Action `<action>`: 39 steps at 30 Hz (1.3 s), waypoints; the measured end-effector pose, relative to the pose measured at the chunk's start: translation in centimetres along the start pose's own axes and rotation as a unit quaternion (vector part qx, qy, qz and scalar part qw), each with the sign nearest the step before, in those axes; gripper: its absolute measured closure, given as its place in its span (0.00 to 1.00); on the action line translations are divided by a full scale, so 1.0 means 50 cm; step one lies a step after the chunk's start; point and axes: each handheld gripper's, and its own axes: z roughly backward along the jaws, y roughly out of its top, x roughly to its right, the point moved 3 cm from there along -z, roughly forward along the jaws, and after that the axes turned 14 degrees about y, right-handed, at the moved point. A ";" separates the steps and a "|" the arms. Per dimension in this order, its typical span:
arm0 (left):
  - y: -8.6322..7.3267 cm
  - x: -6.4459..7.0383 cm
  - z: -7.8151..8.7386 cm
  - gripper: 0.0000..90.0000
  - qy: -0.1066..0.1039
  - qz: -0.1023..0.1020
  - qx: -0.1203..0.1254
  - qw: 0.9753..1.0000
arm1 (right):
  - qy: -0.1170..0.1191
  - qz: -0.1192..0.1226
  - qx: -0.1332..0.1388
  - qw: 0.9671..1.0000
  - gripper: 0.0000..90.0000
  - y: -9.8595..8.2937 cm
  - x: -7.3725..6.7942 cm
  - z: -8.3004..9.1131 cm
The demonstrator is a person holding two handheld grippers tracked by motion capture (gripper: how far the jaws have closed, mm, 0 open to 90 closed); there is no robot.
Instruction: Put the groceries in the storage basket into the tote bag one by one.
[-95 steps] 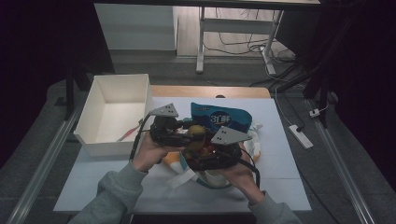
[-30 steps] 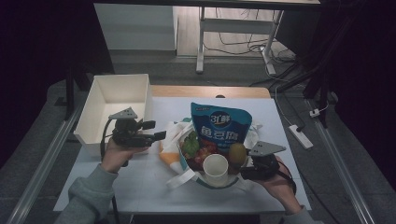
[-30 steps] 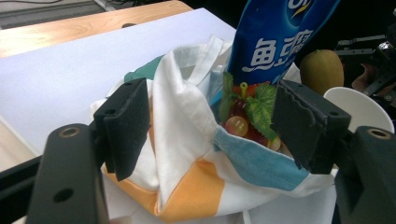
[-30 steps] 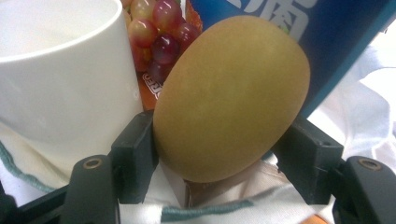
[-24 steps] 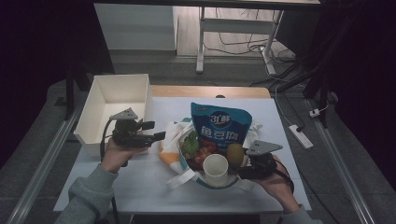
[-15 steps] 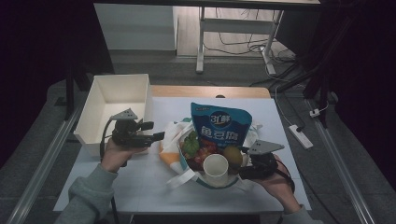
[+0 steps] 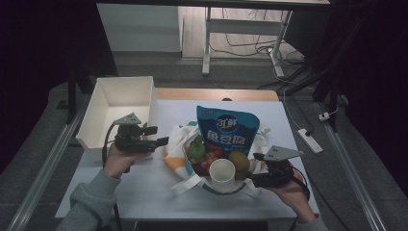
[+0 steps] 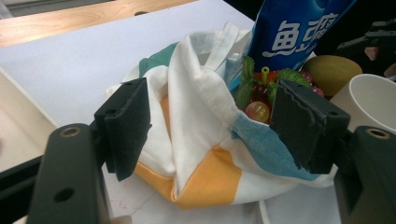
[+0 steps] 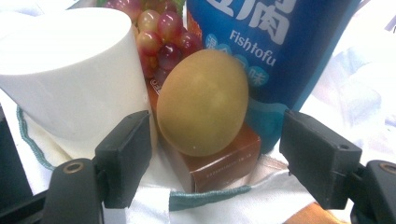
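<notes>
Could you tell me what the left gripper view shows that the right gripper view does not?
The left gripper view alone shows the bag's orange and white side, the bare table top and its wooden edge.
The right gripper view alone shows the brown box under the kiwi.
Both show the white cup, the grapes, the blue snack packet and open jaws.

- A white, orange and teal cloth bag (image 7: 179, 144) lies open on the white table (image 7: 144, 192).
- It holds a blue snack pouch (image 7: 227, 130), white paper cup (image 7: 222, 173) and brown kiwi (image 7: 238, 160).
- The left gripper (image 7: 161, 141) and right gripper (image 7: 255, 180) flank it, jaws parted.
</notes>
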 end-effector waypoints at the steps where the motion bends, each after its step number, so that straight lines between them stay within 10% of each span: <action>1: 0.000 0.000 0.000 0.32 0.001 -0.001 0.000 1.000 | 0.000 -0.001 0.003 1.000 0.28 0.000 0.000 0.002; 14: 0.001 -0.012 0.009 0.33 0.011 -0.002 0.005 1.000 | 0.002 0.001 0.041 0.999 0.26 0.006 -0.003 0.033; 20: 0.006 -0.049 0.023 0.33 0.064 -0.012 -0.001 0.998 | -0.013 -0.005 0.057 0.998 0.27 0.004 0.009 0.049; 27: 0.008 -0.127 0.029 0.35 0.131 -0.003 -0.024 0.991 | -0.023 -0.009 0.065 0.998 0.27 0.002 0.020 0.057; 39: 0.017 -0.207 -0.030 0.37 0.173 -0.021 -0.123 0.977 | -0.025 -0.010 0.068 0.997 0.27 0.001 0.025 0.057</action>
